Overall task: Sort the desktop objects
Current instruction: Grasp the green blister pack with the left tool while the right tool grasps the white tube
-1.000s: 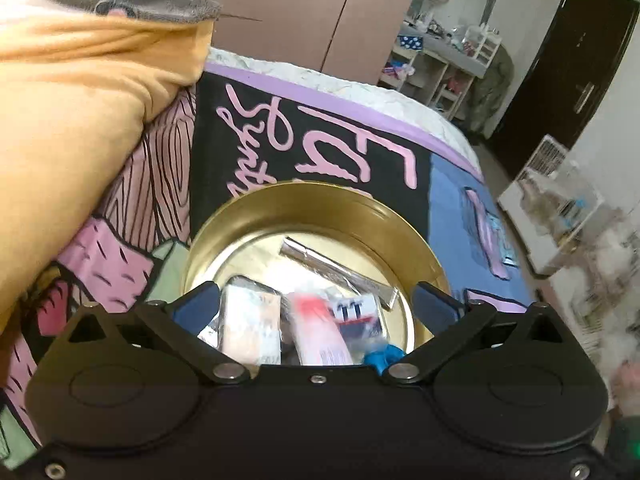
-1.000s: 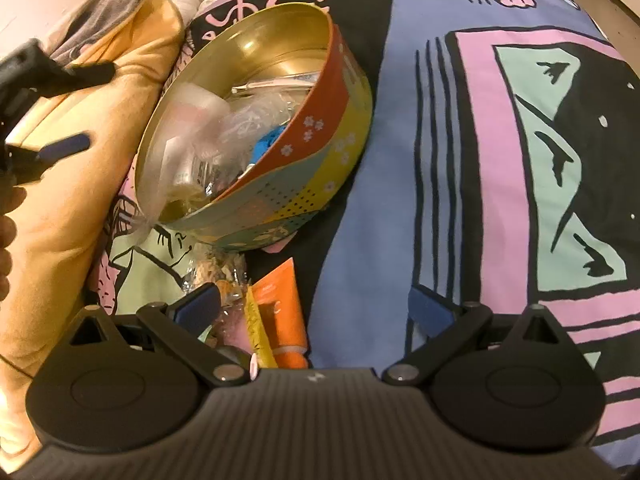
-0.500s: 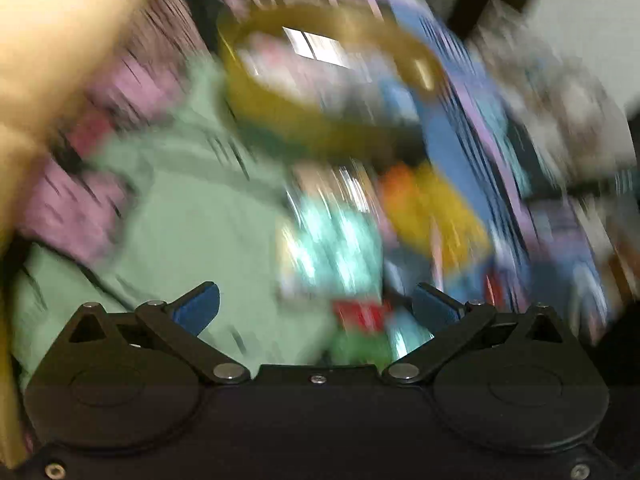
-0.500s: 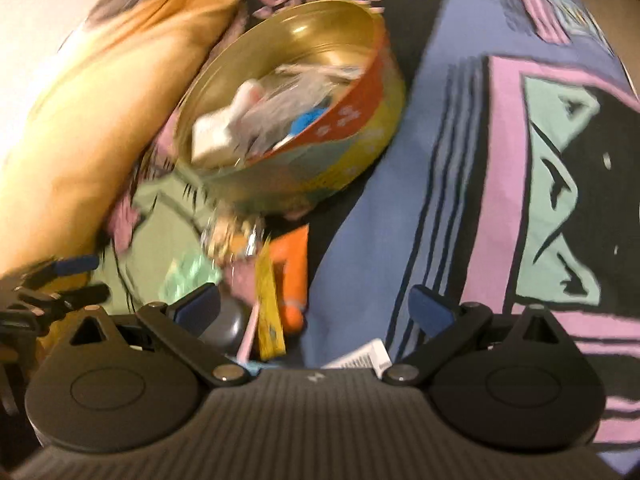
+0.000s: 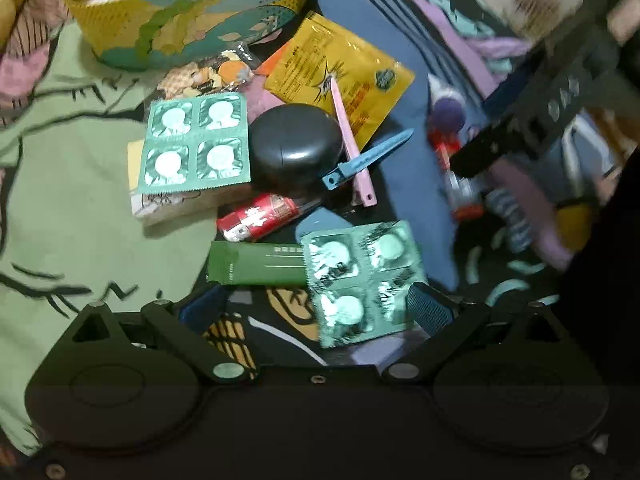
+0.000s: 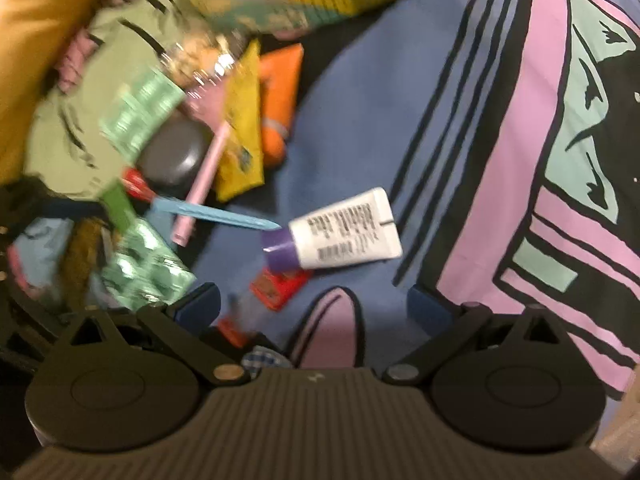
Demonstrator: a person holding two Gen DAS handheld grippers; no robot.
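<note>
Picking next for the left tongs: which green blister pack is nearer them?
The crinkled blister pack between the left tongs, overlapping the green sachet. The other pack lies farther, atop a box beside the black case.

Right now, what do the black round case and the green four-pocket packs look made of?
Black round case: probably hard plastic, semi-gloss; soft highlights and a lid seam. Green blister packs: likely metallised foil, shiny; crinkled glints, serrated edges, pressed round pockets. The nearer one is blurred.
</note>
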